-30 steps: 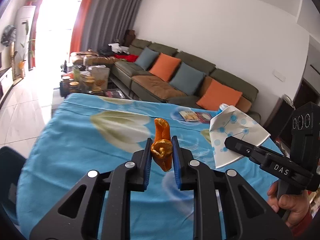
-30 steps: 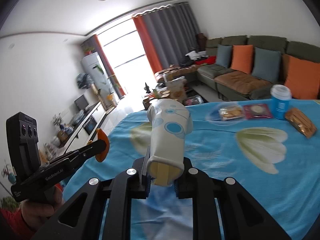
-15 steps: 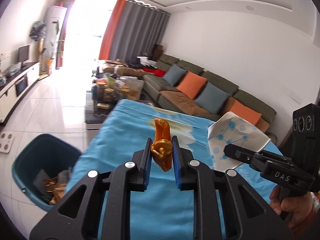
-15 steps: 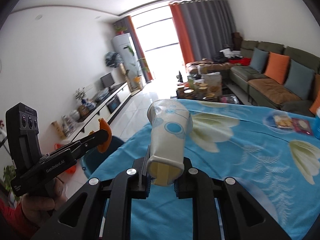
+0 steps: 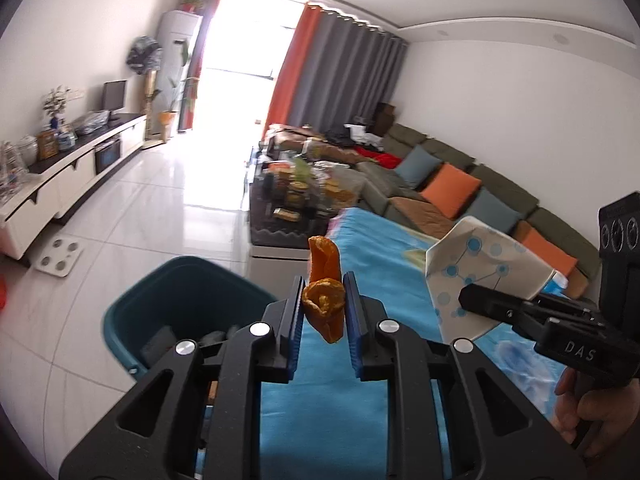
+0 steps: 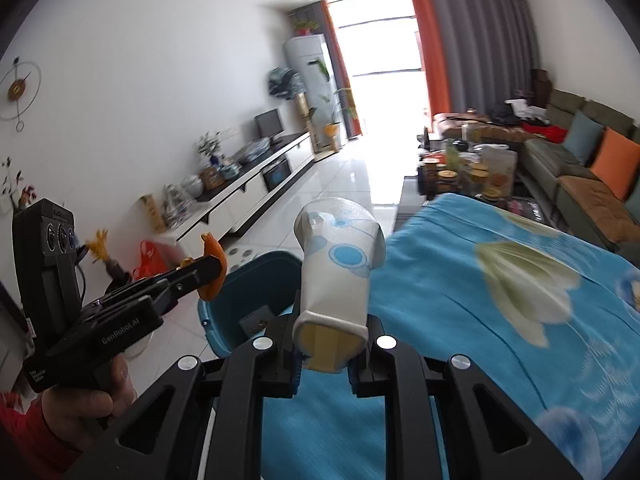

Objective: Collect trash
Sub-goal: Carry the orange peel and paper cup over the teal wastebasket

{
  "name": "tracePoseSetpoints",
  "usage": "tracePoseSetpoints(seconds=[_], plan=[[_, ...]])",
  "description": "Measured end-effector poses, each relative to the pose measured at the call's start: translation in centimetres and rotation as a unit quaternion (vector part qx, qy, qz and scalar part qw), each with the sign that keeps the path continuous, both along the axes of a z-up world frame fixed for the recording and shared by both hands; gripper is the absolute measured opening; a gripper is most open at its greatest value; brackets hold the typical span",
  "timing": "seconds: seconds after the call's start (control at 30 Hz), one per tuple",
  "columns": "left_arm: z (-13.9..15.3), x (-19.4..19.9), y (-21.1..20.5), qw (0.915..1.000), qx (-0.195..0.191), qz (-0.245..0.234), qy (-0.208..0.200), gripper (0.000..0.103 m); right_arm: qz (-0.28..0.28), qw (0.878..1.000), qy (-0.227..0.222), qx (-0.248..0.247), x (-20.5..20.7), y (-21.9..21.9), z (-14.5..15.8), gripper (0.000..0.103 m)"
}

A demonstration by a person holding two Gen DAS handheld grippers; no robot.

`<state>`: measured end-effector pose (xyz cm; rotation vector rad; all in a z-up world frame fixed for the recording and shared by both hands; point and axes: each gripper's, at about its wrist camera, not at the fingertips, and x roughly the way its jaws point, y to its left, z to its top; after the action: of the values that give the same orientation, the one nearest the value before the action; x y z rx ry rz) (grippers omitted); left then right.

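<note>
My left gripper point(image 5: 323, 300) is shut on an orange peel point(image 5: 325, 296) and holds it in the air above the left edge of the blue-clothed table point(image 5: 384, 264), near the teal trash bin point(image 5: 172, 292) on the floor. My right gripper point(image 6: 324, 332) is shut on a crushed white paper cup with blue dots point(image 6: 336, 264), also in the air near the bin point(image 6: 256, 284). The cup point(image 5: 480, 268) shows at the right in the left wrist view. The left gripper point(image 6: 208, 268) with the peel point(image 6: 214, 264) shows in the right wrist view. The bin holds some trash.
A white tiled floor point(image 5: 140, 208) lies beyond the bin, with a bathroom scale point(image 5: 58, 256) on it. A cluttered coffee table point(image 5: 304, 196) and a green sofa with cushions point(image 5: 452, 188) stand behind the table. A TV cabinet point(image 6: 240, 196) runs along the left wall.
Both grippers have swung left from over the table toward its left edge, still holding the peel and the cup. The trash bin has come closer and more into view.
</note>
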<state>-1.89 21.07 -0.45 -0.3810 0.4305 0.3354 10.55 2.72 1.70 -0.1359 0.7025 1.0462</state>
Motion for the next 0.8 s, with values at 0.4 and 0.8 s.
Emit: tracePoseSetpoints(seconds=[0.4,0.8], plan=[[-3.1,-1.2,6.1,0.9975,-0.009,0.057,0.041,0.020,0.079,0.995,0.016,-0.053,1.1,9.8,-2.3,0.016],[-8.5,1.3,12.5,0.9901,-0.032,0.096,0.097,0.020,0.123,0.983,0.050,-0.123,3.0,17.7,-6.7,0.016]])
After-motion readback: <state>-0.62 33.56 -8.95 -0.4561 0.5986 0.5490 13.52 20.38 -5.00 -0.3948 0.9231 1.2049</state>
